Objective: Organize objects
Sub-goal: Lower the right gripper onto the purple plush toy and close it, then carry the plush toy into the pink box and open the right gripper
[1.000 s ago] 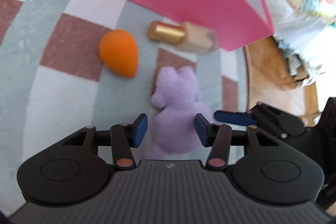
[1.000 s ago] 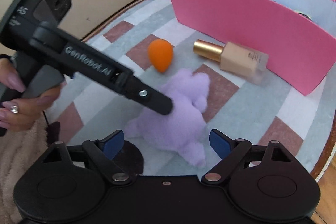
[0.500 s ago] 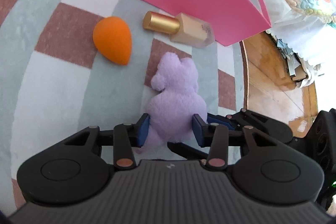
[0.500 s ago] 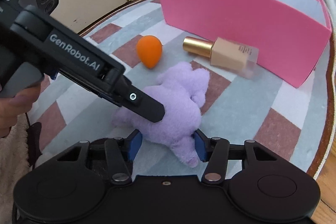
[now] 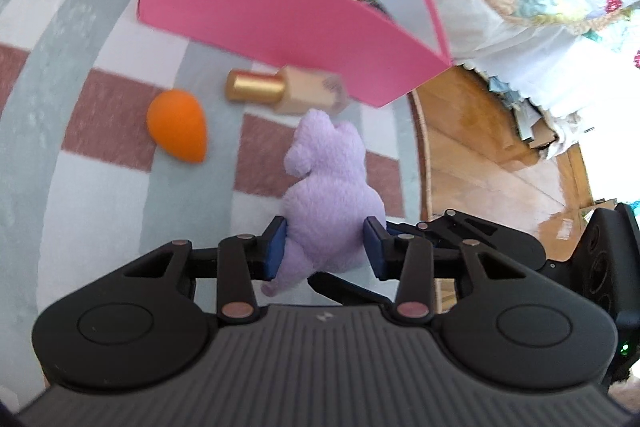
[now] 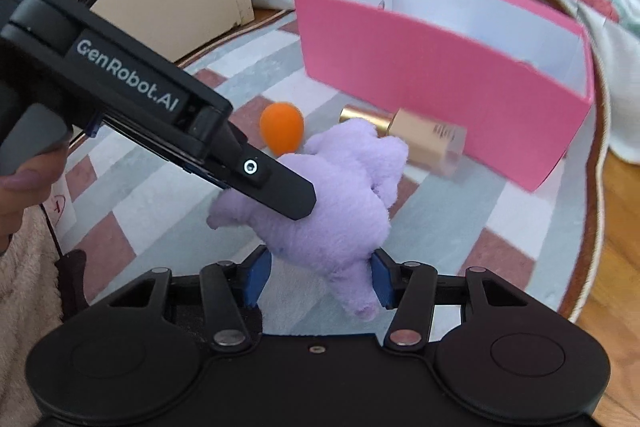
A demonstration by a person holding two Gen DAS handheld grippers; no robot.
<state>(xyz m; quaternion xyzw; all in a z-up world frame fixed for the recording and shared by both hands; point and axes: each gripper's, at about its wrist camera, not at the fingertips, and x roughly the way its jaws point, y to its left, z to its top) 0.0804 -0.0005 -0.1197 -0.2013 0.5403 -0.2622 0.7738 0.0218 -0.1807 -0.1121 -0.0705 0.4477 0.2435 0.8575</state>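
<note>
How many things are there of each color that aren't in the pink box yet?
Purple: 1, the plush toy, held by both the left gripper and the right gripper.
Orange: 1, the sponge.
Gold and beige: 1, the bottle.
Total: 3, all outside the pink box.

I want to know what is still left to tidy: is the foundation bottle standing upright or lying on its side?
Lying on its side: the foundation bottle rests lengthwise on the rug, gold cap pointing sideways, outside the pink box.
</note>
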